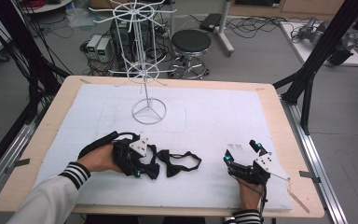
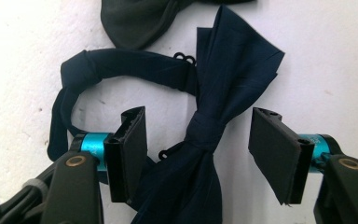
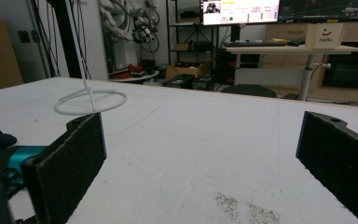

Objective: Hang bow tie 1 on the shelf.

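A navy bow tie [image 2: 233, 70] lies flat on the white mat, its strap [image 2: 121, 63] looped to one side. My left gripper [image 2: 198, 114] hovers open just over it, one jaw on each side of the knot [image 2: 205, 130]. A second, darker bow tie [image 2: 135, 21] lies just beyond. In the high view the left gripper [image 1: 143, 168] covers part of the navy tie [image 1: 152, 171], and the dark tie [image 1: 173, 165] sits to its right. My right gripper [image 1: 241, 150] rests open on the mat at the front right, nothing between its pads [image 3: 74, 158].
A white wire display rack [image 1: 142, 56] stands at the back middle of the mat on a ring base [image 1: 148, 112], with the ring base [image 3: 91, 100] also ahead of the right gripper. The wooden table edge [image 1: 303, 191] frames the mat. A stool [image 1: 191, 44] and cables lie beyond.
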{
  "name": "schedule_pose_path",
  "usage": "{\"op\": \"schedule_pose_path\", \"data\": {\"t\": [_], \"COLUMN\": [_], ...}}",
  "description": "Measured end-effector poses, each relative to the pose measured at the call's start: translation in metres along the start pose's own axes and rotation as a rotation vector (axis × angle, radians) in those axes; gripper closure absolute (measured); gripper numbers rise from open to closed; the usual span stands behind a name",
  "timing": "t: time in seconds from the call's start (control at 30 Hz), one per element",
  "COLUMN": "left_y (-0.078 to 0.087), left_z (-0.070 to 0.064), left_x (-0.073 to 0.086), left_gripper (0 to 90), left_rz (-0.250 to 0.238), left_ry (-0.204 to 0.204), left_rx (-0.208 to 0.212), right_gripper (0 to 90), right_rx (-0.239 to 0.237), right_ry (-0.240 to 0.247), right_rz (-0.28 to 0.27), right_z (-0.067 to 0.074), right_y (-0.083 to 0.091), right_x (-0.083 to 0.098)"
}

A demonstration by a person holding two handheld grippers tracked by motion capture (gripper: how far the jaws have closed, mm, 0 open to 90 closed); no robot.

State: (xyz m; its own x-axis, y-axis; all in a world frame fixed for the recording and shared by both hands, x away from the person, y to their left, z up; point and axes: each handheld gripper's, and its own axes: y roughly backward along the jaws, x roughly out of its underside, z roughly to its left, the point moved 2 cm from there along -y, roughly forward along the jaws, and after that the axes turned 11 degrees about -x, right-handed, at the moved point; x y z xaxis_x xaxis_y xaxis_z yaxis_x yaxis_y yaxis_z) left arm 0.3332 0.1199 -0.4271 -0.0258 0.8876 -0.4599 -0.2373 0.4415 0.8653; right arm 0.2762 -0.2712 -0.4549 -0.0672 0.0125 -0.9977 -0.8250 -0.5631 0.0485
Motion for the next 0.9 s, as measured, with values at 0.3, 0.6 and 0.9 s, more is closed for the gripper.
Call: {"op": "schedule_pose_path", "data": {"t": [0.3, 0.6, 0.9], "left_y": [-0.0033, -0.0035, 0.0039], "left_z": [-0.0009, -0.0039, 0.0002], "left_x": [0.0, -0.0013, -0.0003], "left_gripper": [52.4, 72.2, 74.0], "left_rz": [0.024, 0.022, 0.002], "left_ry": [-0.045, -0.081, -0.055], "left_rx": [0.001, -0.016, -0.045], "right_gripper": [0.7, 0.7, 0.7], "right_rx": [0.001, 0.001, 0.001], "right_ry": [0.0, 0.001, 0.001], "right_rz": [0.002, 0.001, 0.001], "right_z": [0.0003, 0.0003, 0.0003], "right_y": [0.0, 0.0001, 0.0001], "right_x": [0.0, 0.0, 0.0]}}
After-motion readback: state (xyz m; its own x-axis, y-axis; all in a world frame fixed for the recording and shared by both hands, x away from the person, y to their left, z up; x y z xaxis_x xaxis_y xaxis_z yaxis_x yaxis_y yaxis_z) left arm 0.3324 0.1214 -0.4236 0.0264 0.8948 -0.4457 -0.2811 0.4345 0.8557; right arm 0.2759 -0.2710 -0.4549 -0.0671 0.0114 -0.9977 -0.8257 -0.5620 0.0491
